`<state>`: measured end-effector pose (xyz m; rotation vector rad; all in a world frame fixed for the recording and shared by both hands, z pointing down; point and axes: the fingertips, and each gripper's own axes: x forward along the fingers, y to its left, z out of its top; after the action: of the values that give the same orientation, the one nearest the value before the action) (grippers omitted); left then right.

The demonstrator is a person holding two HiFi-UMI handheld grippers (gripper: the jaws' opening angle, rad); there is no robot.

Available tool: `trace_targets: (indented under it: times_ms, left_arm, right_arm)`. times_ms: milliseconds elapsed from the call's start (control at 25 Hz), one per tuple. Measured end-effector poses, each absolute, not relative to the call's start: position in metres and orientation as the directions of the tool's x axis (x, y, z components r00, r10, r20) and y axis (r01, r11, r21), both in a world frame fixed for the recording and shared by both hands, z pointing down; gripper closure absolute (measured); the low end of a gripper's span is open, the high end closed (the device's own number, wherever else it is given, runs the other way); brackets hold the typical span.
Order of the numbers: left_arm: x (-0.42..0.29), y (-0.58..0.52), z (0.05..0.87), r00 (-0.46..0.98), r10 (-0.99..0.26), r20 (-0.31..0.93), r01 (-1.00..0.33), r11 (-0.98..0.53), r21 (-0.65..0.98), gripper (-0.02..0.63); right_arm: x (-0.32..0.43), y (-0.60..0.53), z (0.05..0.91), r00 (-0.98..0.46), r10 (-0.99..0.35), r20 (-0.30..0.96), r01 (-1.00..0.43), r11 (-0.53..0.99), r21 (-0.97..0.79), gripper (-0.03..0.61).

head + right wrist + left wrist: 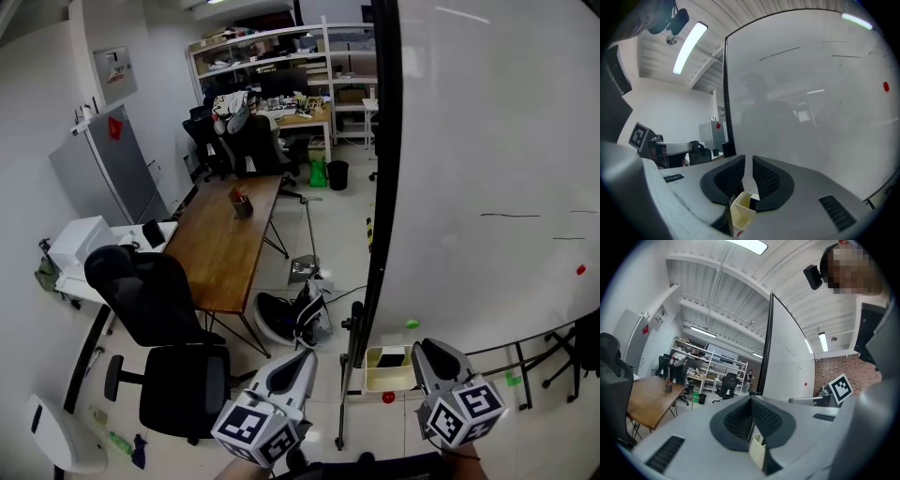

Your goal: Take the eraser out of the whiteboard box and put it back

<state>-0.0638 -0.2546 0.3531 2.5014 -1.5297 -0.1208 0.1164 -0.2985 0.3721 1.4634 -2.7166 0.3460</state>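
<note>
Below the whiteboard (487, 141), cream box (386, 381) holds a black eraser (387, 357); left tool (302, 355) closed, right tool (424, 346) ajar.

One whiteboard (487, 141); one cream box (389, 381) at its bottom corner; two grippers, left gripper (302, 358) and right gripper (424, 349); one wooden table (220, 244); two black chairs (141, 295) at its near end; one bin (337, 174).

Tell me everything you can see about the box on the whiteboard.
The whiteboard box is a small open-topped cream tray, plastic by its look, sitting upright at the whiteboard's lower edge beside the black frame post. A flat black thing, probably the eraser, lies inside. The right gripper hovers close beside it, jaws slightly apart, gripping nothing.
</note>
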Motion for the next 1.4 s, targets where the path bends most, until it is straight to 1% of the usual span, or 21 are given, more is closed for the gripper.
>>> trace_targets:
  times_ms: [40,160,240,360,440,520,600,800,1120,1400]
  left_arm:
    - [-0.069,-0.263,0.36,0.464,-0.885,0.044,-0.868,-0.444,0.22,0.584]
    - [-0.072,-0.283,0.387,0.484,-0.872,0.075,-0.859,-0.458,0.228,0.584]
    - [-0.07,-0.294,0.407,0.497,-0.862,0.096,-0.852,-0.464,0.245,0.584]
    - [-0.072,-0.308,0.436,0.506,-0.852,0.137,-0.847,-0.46,0.266,0.584]
    - [-0.077,-0.317,0.455,0.49,-0.857,0.163,-0.856,-0.437,0.274,0.583]
    - [-0.084,-0.325,0.473,0.451,-0.872,0.191,-0.876,-0.392,0.281,0.583]
    - [-0.087,-0.33,0.49,0.423,-0.879,0.221,-0.89,-0.356,0.286,0.583]
    - [-0.089,-0.336,0.515,0.415,-0.869,0.267,-0.894,-0.336,0.297,0.583]
    - [-0.085,-0.327,0.524,0.408,-0.869,0.281,-0.9,-0.33,0.285,0.583]
    - [-0.091,-0.322,0.518,0.438,-0.857,0.271,-0.885,-0.357,0.299,0.583]
  right_arm:
    - [0.11,-0.306,0.381,-0.549,-0.821,0.156,-0.834,0.523,-0.177,0.476]
    - [0.101,-0.325,0.412,-0.524,-0.823,0.221,-0.851,0.495,-0.176,0.456]
    - [0.097,-0.335,0.433,-0.513,-0.816,0.267,-0.858,0.482,-0.175,0.388]
    - [0.092,-0.346,0.462,-0.484,-0.813,0.322,-0.875,0.455,-0.167,0.339]
    - [0.088,-0.352,0.482,-0.469,-0.806,0.36,-0.883,0.442,-0.161,0.337]
    - [0.084,-0.358,0.499,-0.459,-0.792,0.402,-0.887,0.436,-0.153,0.285]
    - [0.081,-0.362,0.515,-0.445,-0.781,0.439,-0.892,0.429,-0.142,0.278]
    - [0.078,-0.369,0.543,-0.399,-0.768,0.501,-0.913,0.385,-0.137,0.278]
    - [0.079,-0.371,0.561,-0.334,-0.761,0.556,-0.933,0.35,-0.082,0.278]
    - [0.071,-0.378,0.559,-0.289,-0.762,0.579,-0.944,0.327,-0.04,0.28]
